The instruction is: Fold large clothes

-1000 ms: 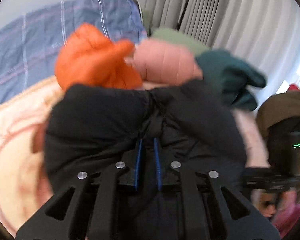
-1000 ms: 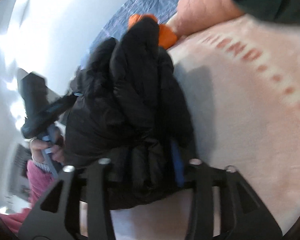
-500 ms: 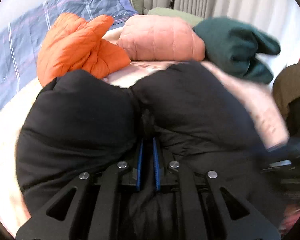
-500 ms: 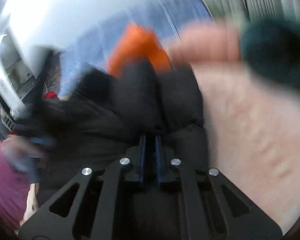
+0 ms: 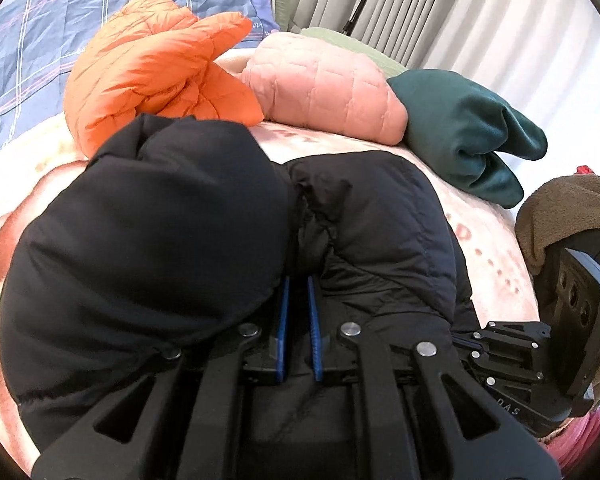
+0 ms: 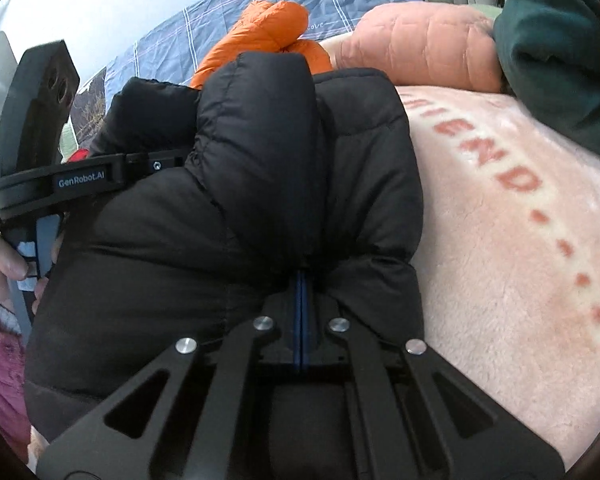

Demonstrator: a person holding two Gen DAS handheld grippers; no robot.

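Left claw (image 5: 298, 296) is clamped on a fold of the black puffer jacket (image 5: 160, 240), bunched up on the pink blanket (image 6: 500, 260); right claw (image 6: 301, 280) is pinched tight on the jacket's other side.

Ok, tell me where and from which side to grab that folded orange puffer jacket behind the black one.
Grip the orange puffer jacket at its thick folded edge facing the camera, coming over the black jacket from the near side. That rounded, bunched fold looks bulky enough to pinch. The pink quilted jacket touches its right side, so a right-side approach would likely catch both.
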